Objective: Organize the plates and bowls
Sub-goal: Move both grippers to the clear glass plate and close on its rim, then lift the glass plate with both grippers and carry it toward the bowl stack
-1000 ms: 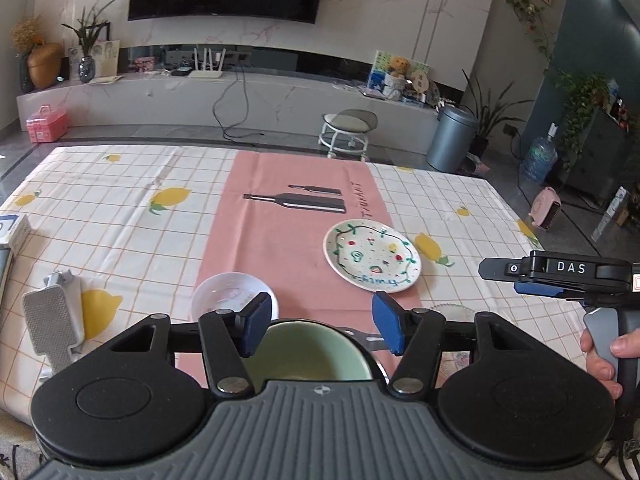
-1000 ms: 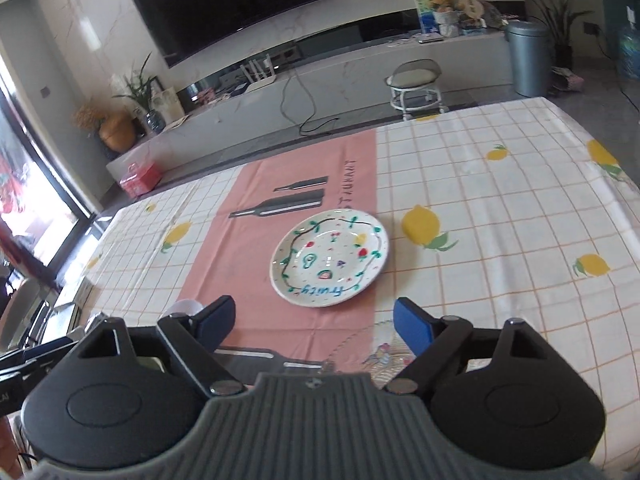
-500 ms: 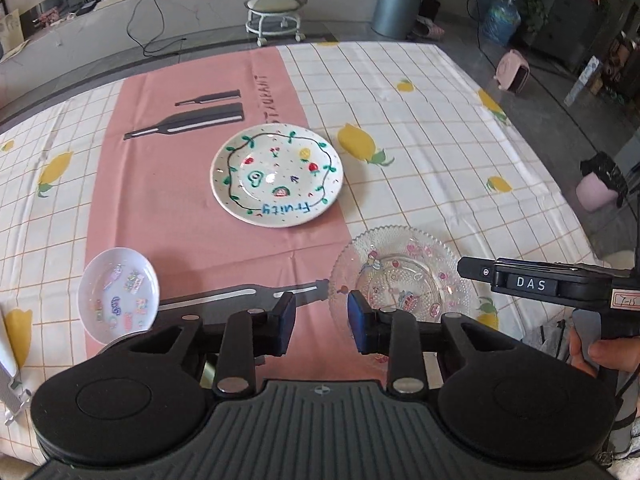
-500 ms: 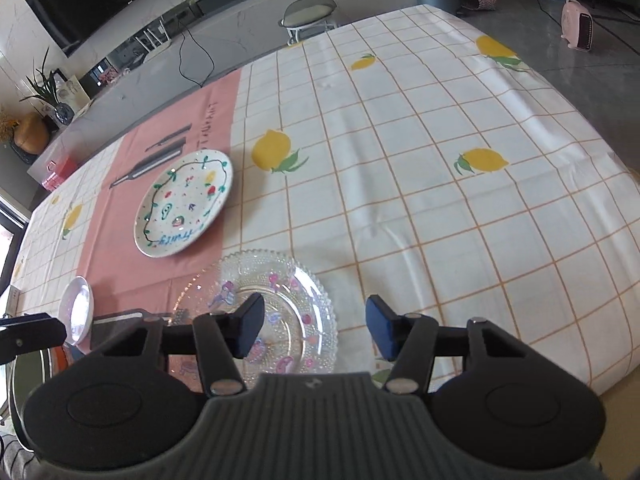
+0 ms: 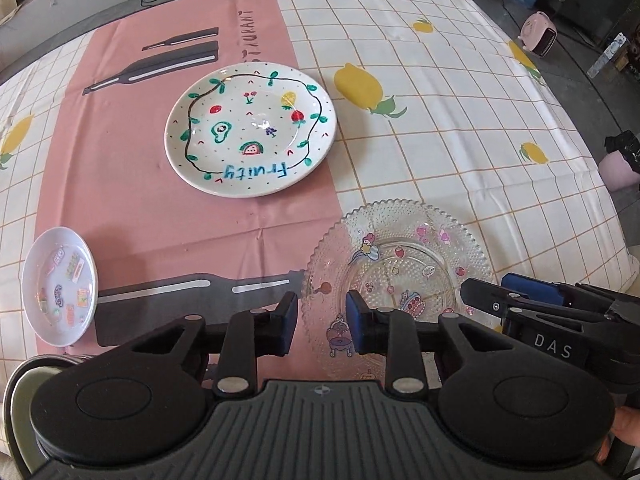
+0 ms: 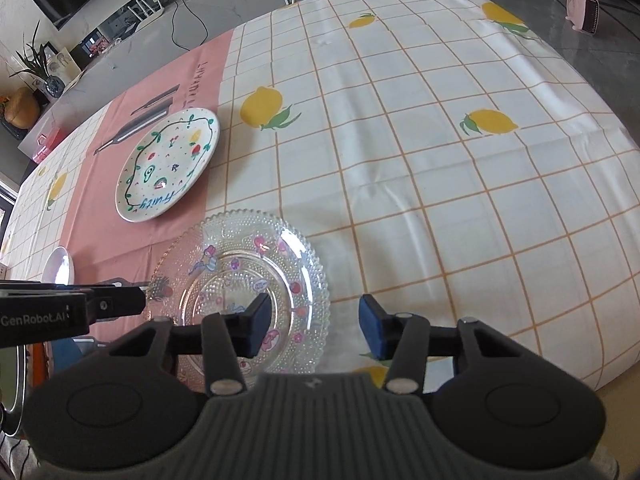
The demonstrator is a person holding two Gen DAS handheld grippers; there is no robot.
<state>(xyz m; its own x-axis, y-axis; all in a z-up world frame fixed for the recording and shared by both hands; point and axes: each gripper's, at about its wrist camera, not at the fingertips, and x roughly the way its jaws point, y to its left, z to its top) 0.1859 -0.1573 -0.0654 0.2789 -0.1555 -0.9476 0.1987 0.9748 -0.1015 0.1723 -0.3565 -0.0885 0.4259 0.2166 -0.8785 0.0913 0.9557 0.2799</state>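
Observation:
A clear glass plate [image 5: 400, 276] with cartoon stickers lies near the table's front edge; it also shows in the right wrist view [image 6: 244, 284]. My left gripper [image 5: 319, 322] is open with a narrow gap, straddling the plate's left rim. My right gripper [image 6: 314, 330] is open, its fingers on either side of the plate's right rim. A white "Fruity" plate [image 5: 250, 128] lies farther back on the pink runner. A small white dish [image 5: 60, 286] sits at the left. A green bowl's rim [image 5: 16, 396] peeks out at bottom left.
The table [image 6: 440, 160] has a lemon-check cloth with a pink runner. Its right and front edges drop off near the glass plate. A pink heater [image 6: 582, 18] stands on the floor beyond.
Both grippers have come down and closer over the glass plate. The left gripper moved right, away from the green bowl, and its jaws narrowed. The right gripper stays open.

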